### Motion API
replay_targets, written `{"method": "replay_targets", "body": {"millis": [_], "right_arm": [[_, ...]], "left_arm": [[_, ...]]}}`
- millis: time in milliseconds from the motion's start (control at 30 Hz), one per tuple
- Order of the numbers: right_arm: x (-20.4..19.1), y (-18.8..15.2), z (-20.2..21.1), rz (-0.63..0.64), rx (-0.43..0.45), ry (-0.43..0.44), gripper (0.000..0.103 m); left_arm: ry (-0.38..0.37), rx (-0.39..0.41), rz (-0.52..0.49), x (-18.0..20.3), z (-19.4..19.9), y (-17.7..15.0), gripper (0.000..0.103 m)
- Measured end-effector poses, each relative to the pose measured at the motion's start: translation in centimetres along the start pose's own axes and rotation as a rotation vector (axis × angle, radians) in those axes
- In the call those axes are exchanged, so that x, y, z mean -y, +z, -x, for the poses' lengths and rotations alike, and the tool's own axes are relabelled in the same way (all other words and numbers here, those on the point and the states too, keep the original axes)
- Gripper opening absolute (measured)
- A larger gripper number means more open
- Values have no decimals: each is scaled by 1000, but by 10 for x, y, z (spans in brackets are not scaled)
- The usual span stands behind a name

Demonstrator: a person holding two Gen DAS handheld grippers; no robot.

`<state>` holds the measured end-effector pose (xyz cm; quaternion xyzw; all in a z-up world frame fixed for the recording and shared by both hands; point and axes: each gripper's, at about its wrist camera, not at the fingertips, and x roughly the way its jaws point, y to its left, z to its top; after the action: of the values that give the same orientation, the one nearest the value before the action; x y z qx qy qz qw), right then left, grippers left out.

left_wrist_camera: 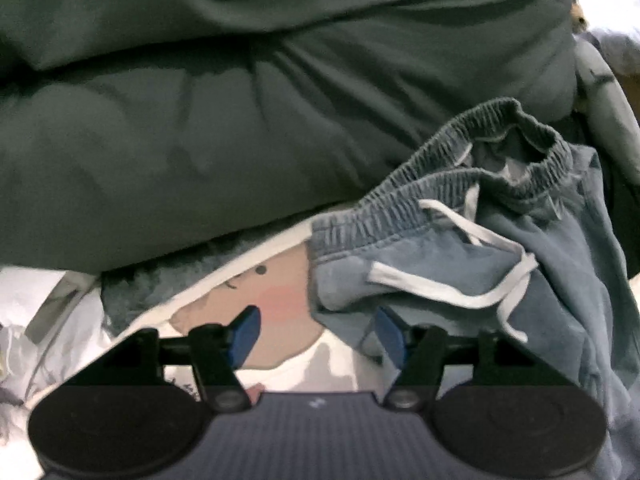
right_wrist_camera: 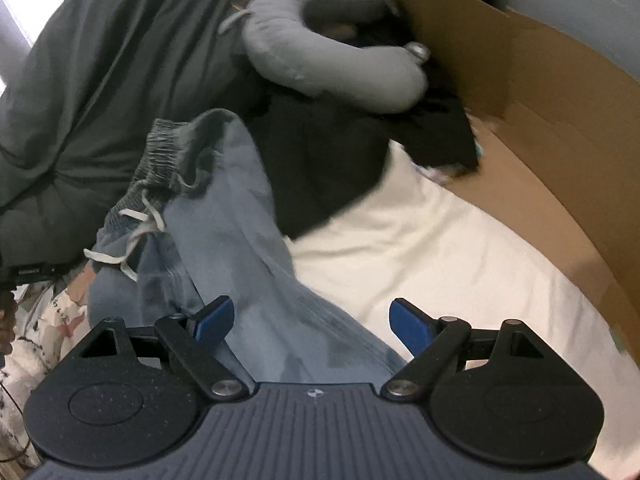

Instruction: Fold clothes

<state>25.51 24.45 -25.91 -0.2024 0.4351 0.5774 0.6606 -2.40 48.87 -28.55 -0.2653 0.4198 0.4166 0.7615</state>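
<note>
The blue sweatpants (right_wrist_camera: 224, 232) run under the right gripper's body, so their lower legs are hidden, and their fabric is smeared with motion blur. The dark green duvet (left_wrist_camera: 200, 120) covers part of the printed sheet (left_wrist_camera: 276, 300), cutting off its cartoon figure. The cardboard box (right_wrist_camera: 540, 128) runs off the frame's edge.

Free room: the bare white sheet (right_wrist_camera: 420, 240) to the right of the blue pants (right_wrist_camera: 240, 240), open up to the cardboard wall (right_wrist_camera: 560, 140). Obstacles: the dark green duvet (left_wrist_camera: 200, 120) bulks high along the far and left side, overhanging the printed sheet (left_wrist_camera: 280, 300); a black garment (right_wrist_camera: 340, 160) and grey neck pillow (right_wrist_camera: 320, 52) fill the far corner. Both claws stand open, the pants touching each.
</note>
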Motion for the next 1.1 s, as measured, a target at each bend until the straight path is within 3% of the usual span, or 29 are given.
{"method": "replay_targets", "body": {"millis": [200,333,500,733,933,1033,1100], "right_arm": [[-17,25,-38,90,-26,-2,89],[-17,28,-62,158,-23,-34,87],[-10,23,-85,188,-42,-57,87],[-10,15,-116,239,-57,-28,87],[-18,18,-133,297,-81,-8,81],[-22,21,-141,309,-94,4,69],[-25,24,-146,317,-102,12,51]], "left_arm": [[-66,-19,56,-11,-8,-18,51],[-101,-63,101,-14,-19,-29,51],[-178,-152,236,-21,-35,-39,49],[-270,-219,399,-39,-49,-56,49],[-354,-251,432,-34,-57,-67,46],[-380,-268,442,-27,-64,-73,46],[-393,-273,448,-25,-69,-74,46]]}}
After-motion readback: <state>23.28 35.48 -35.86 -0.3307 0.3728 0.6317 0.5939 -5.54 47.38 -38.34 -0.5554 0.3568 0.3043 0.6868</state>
